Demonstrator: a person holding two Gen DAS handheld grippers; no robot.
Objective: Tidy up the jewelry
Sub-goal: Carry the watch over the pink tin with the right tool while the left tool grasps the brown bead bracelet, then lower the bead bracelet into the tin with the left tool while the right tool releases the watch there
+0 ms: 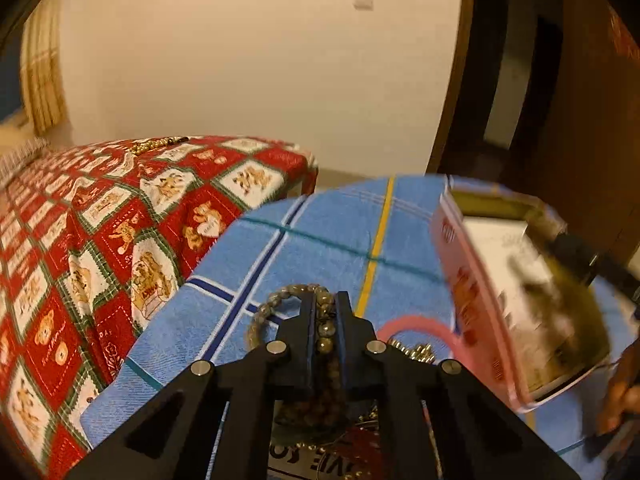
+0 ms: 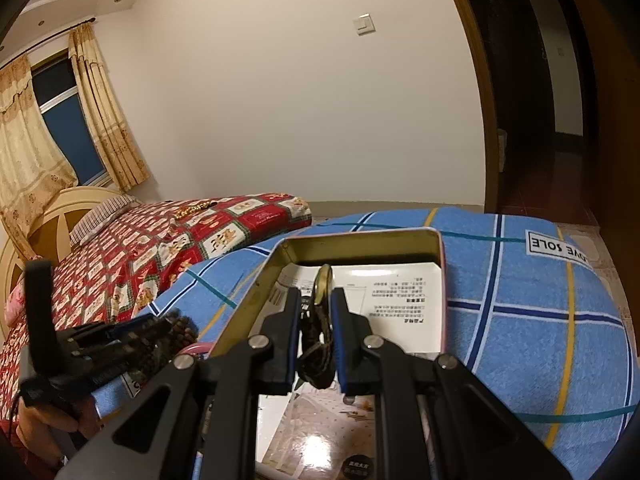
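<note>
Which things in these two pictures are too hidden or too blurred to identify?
- Left wrist view: the tin box is smeared by motion; its contents are unreadable.
- Left wrist view: the gold piece is partly hidden behind the left gripper.
- Right wrist view: the dark cord in the right gripper hangs bunched; its form is unclear.

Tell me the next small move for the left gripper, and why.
Probably carry the grey-brown beaded bracelet right, over the open pink metal tin: the left gripper is shut on it, and the tin lies close by on the blue checked cloth.
</note>
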